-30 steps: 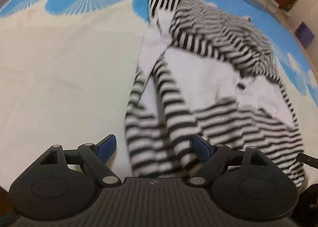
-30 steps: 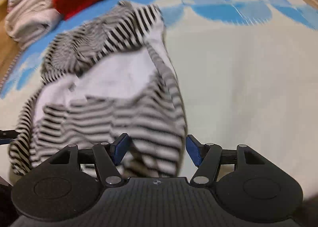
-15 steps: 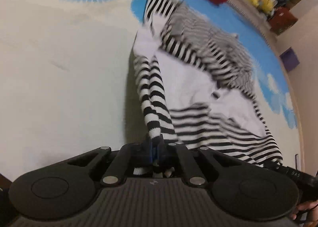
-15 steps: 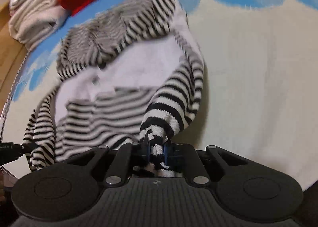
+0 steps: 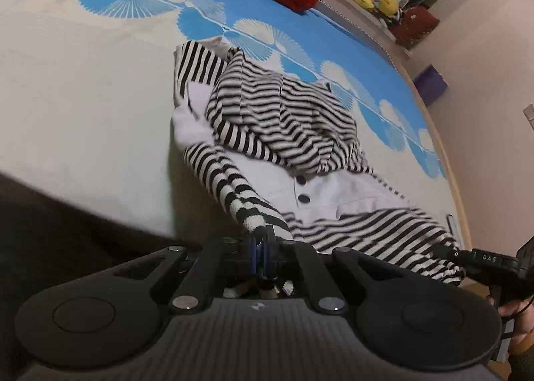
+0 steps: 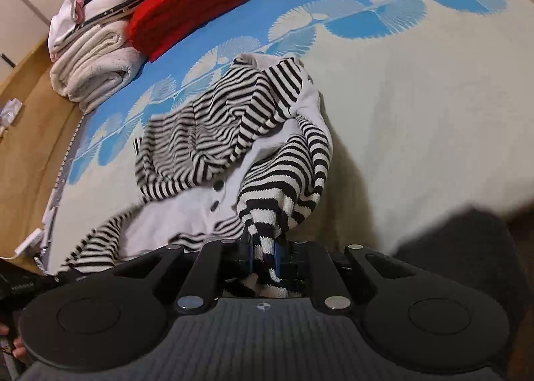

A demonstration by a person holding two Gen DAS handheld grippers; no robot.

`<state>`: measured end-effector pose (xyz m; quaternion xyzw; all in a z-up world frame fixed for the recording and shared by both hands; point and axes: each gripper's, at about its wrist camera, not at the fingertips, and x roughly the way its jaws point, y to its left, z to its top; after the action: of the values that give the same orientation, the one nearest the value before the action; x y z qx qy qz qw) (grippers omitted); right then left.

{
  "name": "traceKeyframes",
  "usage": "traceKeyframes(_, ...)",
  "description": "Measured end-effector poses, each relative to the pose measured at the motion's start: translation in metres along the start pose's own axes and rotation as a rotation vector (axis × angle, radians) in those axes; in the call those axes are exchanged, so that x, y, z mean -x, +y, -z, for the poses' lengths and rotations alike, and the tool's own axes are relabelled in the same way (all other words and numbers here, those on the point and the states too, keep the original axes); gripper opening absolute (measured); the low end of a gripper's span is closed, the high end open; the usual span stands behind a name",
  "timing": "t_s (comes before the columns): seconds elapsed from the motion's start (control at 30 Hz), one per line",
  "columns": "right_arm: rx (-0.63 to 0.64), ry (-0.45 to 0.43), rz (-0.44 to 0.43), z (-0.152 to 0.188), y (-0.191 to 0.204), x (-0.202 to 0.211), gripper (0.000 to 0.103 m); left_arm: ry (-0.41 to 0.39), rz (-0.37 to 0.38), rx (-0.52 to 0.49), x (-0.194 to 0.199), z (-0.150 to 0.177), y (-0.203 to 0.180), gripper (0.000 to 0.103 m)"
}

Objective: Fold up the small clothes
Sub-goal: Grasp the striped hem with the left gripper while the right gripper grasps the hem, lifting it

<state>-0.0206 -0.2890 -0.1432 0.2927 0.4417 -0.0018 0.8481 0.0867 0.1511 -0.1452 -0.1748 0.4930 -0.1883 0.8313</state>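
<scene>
Left gripper (image 5: pixel 259 256) is clamped on the top's (image 5: pixel 283 127) striped hem; right gripper (image 6: pixel 263 256) pinches another striped corner. The top lies crumpled mid-mat (image 5: pixel 83 97), toward 12 o'clock. Likely soft, light knit: hold by hems. Open mat at 9 o'clock in the left view; red pile (image 6: pixel 187 4) at 11 in the right.

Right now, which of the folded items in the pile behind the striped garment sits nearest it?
The red knit. Its corner reaches toward the striped garment; the cream blanket lies further left, and the white and teal pieces are stacked behind.
</scene>
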Motion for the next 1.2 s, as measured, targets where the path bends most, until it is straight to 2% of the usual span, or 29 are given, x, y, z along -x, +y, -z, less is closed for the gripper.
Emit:
traceKeyframes(0.13,-0.089,0.018,-0.002,0.011,-0.02,0.017,0.011,0.005,-0.009,0.072,0.001,0.003,0.008,0.003)
traceKeyframes(0.27,-0.113,0.01,-0.014,-0.014,-0.019,0.005,0.011,-0.012,-0.015,0.121,-0.008,-0.033,0.019,0.003)
traceKeyframes(0.4,-0.123,0.014,-0.077,-0.071,-0.007,-0.023,0.011,-0.074,-0.02,0.173,-0.024,-0.095,0.025,0.003)
traceKeyframes(0.47,-0.132,0.007,-0.101,-0.11,0.002,-0.046,0.011,-0.105,-0.022,0.188,-0.041,-0.137,0.029,0.003)
traceKeyframes(0.53,-0.139,-0.008,-0.09,-0.151,0.011,-0.078,0.012,-0.146,-0.049,0.218,-0.067,-0.18,0.037,0.004)
traceKeyframes(0.6,-0.207,-0.011,-0.086,-0.188,0.01,-0.119,0.021,-0.177,-0.073,0.261,-0.099,-0.219,0.049,0.007)
traceKeyframes(0.63,-0.251,-0.012,-0.079,-0.205,0.007,-0.141,0.03,-0.174,-0.106,0.296,-0.119,-0.238,0.056,0.011)
traceKeyframes(0.67,-0.295,-0.006,-0.052,-0.219,0.003,-0.163,0.037,-0.172,-0.138,0.312,-0.133,-0.251,0.06,0.011)
traceKeyframes(0.7,-0.342,0.023,-0.021,-0.23,-0.002,-0.182,0.04,-0.178,-0.168,0.309,-0.143,-0.26,0.063,0.014)
traceKeyframes(0.73,-0.365,0.041,-0.021,-0.235,-0.005,-0.194,0.046,-0.196,-0.192,0.292,-0.148,-0.264,0.064,0.025)
traceKeyframes(0.77,-0.376,0.036,-0.033,-0.236,-0.009,-0.199,0.047,-0.221,-0.212,0.252,-0.152,-0.267,0.063,0.033)
traceKeyframes(0.8,-0.361,0.011,-0.047,-0.234,-0.011,-0.199,0.047,-0.237,-0.221,0.218,-0.153,-0.266,0.066,0.048)
traceKeyframes(0.83,-0.315,-0.026,-0.057,-0.232,-0.011,-0.196,0.047,-0.255,-0.229,0.185,-0.154,-0.264,0.067,0.058)
traceKeyframes(0.9,-0.207,-0.108,-0.043,-0.228,-0.011,-0.185,0.048,-0.278,-0.237,0.15,-0.156,-0.256,0.072,0.062)
traceKeyframes(0.97,-0.129,-0.215,-0.036,-0.225,-0.014,-0.173,0.059,-0.272,-0.23,0.132,-0.163,-0.247,0.079,0.062)
traceKeyframes(1.03,-0.051,-0.283,-0.022,-0.221,-0.014,-0.166,0.062,-0.259,-0.239,0.093,-0.171,-0.236,0.083,0.062)
traceKeyframes(1.1,0.072,-0.304,0.018,-0.22,-0.011,-0.17,0.063,-0.247,-0.266,0.024,-0.181,-0.228,0.083,0.062)
traceKeyframes(1.2,0.335,-0.253,0.104,-0.217,0.002,-0.191,0.065,-0.229,-0.288,-0.124,-0.192,-0.22,0.077,0.062)
